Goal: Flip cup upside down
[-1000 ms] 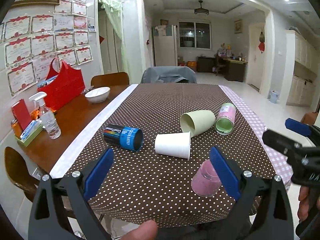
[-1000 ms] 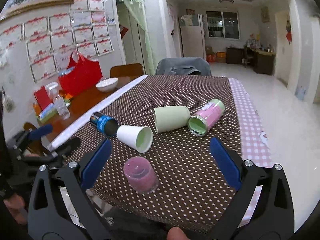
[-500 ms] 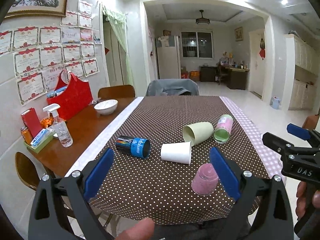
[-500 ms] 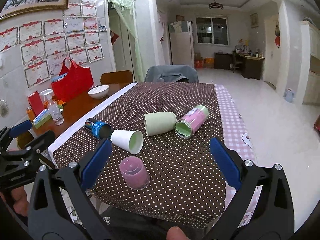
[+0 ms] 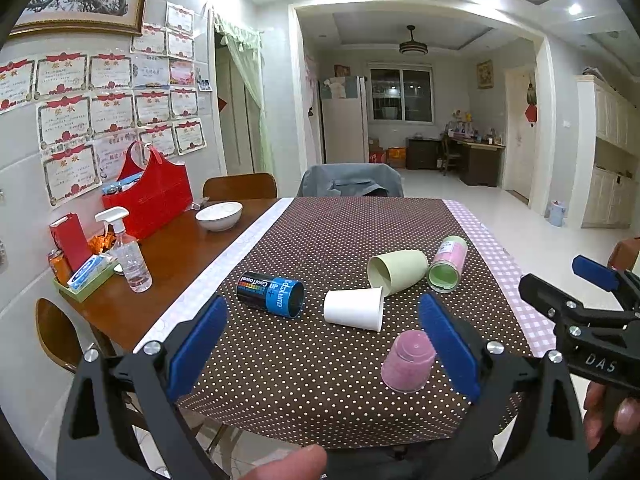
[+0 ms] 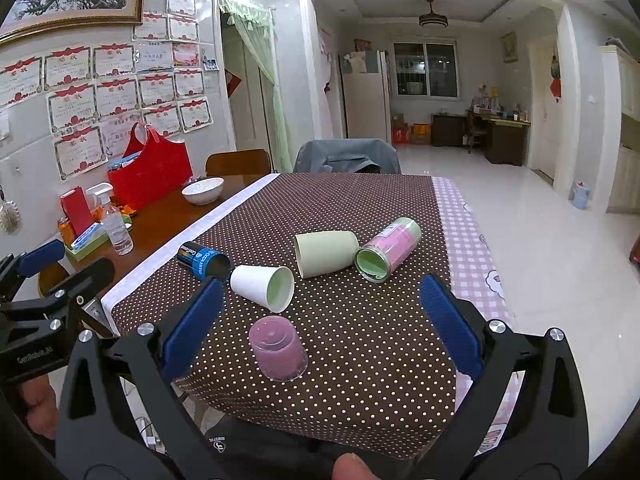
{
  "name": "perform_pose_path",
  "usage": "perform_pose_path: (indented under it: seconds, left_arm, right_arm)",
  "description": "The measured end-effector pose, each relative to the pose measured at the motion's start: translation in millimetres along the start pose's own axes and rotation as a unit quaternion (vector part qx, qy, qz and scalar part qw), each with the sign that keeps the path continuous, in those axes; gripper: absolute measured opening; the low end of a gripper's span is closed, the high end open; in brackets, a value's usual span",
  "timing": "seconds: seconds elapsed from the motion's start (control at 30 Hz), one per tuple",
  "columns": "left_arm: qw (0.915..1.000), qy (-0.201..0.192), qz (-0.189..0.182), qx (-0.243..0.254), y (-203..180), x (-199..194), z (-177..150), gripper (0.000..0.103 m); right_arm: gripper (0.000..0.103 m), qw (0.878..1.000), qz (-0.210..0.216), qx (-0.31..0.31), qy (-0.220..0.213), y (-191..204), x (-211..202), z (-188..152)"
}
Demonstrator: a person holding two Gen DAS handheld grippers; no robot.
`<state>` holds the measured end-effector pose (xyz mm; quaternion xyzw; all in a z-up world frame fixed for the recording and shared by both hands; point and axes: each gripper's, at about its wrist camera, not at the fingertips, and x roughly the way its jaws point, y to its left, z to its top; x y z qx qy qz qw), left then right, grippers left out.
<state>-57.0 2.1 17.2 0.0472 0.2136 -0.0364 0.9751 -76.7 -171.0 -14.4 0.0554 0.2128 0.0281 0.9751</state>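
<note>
A pink cup [image 5: 409,360] stands upside down near the front edge of the brown dotted tablecloth [image 5: 344,236]; it also shows in the right wrist view [image 6: 278,347]. A white paper cup [image 5: 354,309] [image 6: 264,286], a pale green cup [image 5: 396,271] [image 6: 325,251], a pink-and-green can [image 5: 448,263] [image 6: 386,250] and a blue-and-black can [image 5: 272,294] [image 6: 204,260] lie on their sides behind it. My left gripper [image 5: 322,350] is open and empty, above the front edge. My right gripper [image 6: 318,328] is open and empty, held back over the pink cup.
On the bare wooden table at the left stand a white bowl [image 5: 219,216], a red bag [image 5: 150,196], a spray bottle [image 5: 128,252] and a small green tray [image 5: 86,276]. Chairs [image 5: 350,180] stand at the far end. Open tiled floor lies to the right.
Both grippers have drawn back and risen from the table, so the cups look smaller and farther. The cups have not moved.
</note>
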Motion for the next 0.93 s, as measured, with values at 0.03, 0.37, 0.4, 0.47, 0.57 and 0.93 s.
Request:
perform_pose_path:
  seconds: [0.03,0.37,0.4,0.47,0.57,0.93]
  left_arm:
    - [1.0,0.0,0.001,-0.001,1.0,-0.2,-0.5,0.095]
    - [1.0,-0.002,0.0,-0.003,1.4,-1.3,-0.2,0.095]
    - [1.0,-0.003,0.0,-0.003,1.3,-1.6,-0.3,0.095]
    - [1.0,-0.005,-0.003,-0.004,1.4,-1.9,-0.4,0.095]
    - [1.0,-0.007,-0.005,-0.004,1.0,-2.1,-0.6,0.095]
    - [0.9999,0.011,-0.01,-0.003,-1.5,3.5,-1.1,0.095]
  right_arm:
    - [0.097,1.0,0.001,0.0,0.0,-0.2,-0.1,0.2]
    - [0.097,1.0,0.004,0.0,-0.001,1.8,-0.4,-0.1]
    - [0.097,1.0,0.004,0.0,-0.001,1.3,-0.7,-0.3]
    - [0.097,1.0,0.004,-0.001,-0.001,1.7,-0.6,-0.5]
    - [0.097,1.0,0.006,0.0,0.002,1.1,-0.2,-0.7]
    - [0.097,1.0,0.008,-0.002,0.003,1.5,-0.6,-0.4]
